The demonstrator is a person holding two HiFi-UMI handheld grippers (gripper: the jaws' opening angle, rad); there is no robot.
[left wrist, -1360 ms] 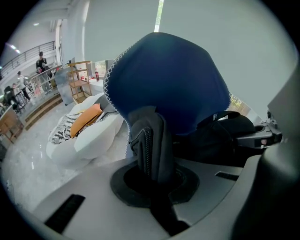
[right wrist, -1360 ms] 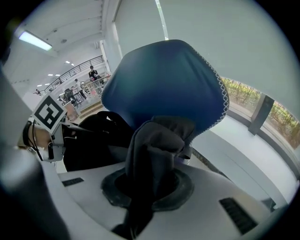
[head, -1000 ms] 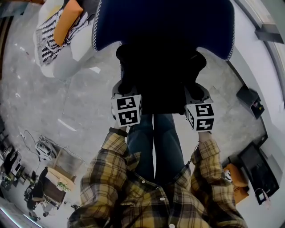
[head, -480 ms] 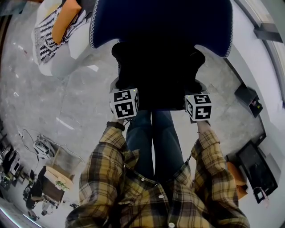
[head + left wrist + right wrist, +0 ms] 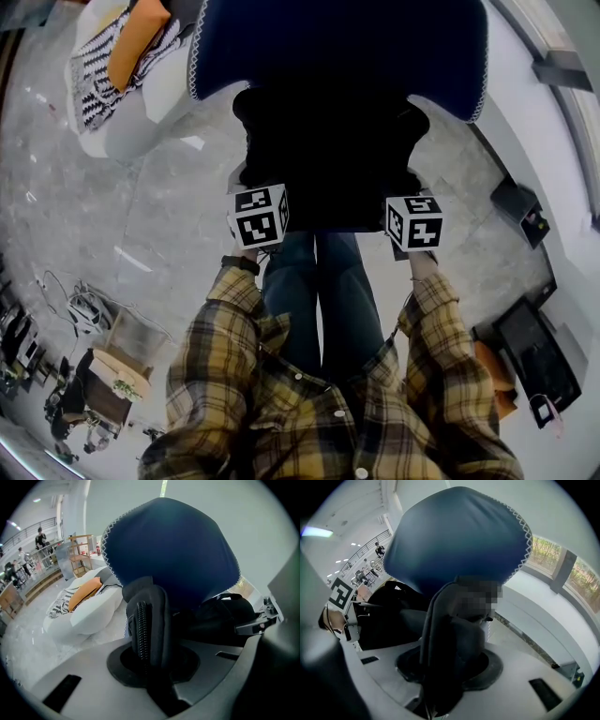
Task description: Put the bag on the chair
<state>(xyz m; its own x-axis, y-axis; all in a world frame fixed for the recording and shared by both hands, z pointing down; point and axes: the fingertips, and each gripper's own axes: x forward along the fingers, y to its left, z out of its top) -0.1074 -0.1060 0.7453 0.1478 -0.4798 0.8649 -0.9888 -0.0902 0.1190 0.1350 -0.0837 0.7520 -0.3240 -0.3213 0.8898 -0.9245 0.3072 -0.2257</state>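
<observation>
Black fabric bag (image 5: 328,159) — on blue padded chair (image 5: 347,47), frame top | left gripper (image 5: 146,620) pinches it, right gripper (image 5: 450,634) just opening round it | next — release left.

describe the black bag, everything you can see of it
The black bag is soft matte fabric, slumped at the front of the navy chair. The left gripper is shut on a padded part with a ribbed zip line; the jaws of the right gripper have just been opening, with a fold between them.

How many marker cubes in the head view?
2. One marker cube sits at the black bag's lower left; the other is at its lower right. None appears hidden.
</observation>
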